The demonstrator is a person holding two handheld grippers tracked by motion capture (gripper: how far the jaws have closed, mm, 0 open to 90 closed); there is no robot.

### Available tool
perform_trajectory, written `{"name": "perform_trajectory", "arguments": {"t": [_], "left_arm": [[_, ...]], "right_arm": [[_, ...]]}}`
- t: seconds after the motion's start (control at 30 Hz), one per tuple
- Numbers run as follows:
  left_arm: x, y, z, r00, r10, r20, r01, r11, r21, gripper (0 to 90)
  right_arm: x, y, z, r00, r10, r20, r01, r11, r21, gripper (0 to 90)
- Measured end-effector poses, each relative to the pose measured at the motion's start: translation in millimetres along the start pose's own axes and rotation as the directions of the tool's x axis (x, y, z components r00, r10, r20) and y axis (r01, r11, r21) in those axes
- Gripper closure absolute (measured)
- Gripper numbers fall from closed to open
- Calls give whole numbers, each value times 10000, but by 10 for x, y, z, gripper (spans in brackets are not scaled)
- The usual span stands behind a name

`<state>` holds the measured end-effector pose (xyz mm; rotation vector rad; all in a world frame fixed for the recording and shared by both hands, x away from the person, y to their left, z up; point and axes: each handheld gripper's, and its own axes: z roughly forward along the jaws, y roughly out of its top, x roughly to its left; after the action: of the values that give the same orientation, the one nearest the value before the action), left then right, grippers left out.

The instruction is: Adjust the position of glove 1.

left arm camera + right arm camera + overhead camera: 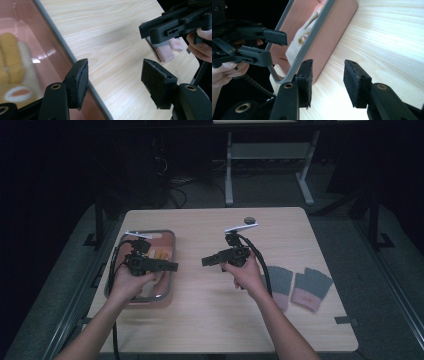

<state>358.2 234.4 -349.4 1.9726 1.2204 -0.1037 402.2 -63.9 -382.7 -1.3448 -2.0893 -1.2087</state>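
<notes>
The left gripper (172, 266) hangs level over the grey-rimmed pink plastic tray (167, 236) at the worktop's left edge, jaws parted and empty, aimed right. The right gripper (206, 261) faces it over bare pale wood-grain worktop (210, 320), half-wide, empty. Two grey-and-pink knitted gloves (297, 285) lie rightward. Dark room beyond.

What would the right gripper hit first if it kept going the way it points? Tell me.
Likely the pink tray: the right gripper, jaws open and empty, points at its grey rim. The left gripper sits off to one side.
</notes>
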Motion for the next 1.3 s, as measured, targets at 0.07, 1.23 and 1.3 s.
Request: {"name": "perform_trajectory", "arguments": {"t": [0.07, 1.23, 1.3], "left_arm": [[-37, 2, 27, 10000, 67, 42, -67, 10000, 0, 385], [-642, -1, 482, 9909, 1034, 867, -1024, 9946, -167, 355], [-676, 1, 514, 9902, 1050, 919, -1038, 9944, -173, 355]], "right_arm": [[-14, -26, -29, 10000, 34, 43, -34, 10000, -9, 580], [-382, -523, -634, 9945, 422, 957, -396, 9988, -294, 502], [-403, -546, -657, 9941, 468, 977, -439, 9985, -317, 498]]}}
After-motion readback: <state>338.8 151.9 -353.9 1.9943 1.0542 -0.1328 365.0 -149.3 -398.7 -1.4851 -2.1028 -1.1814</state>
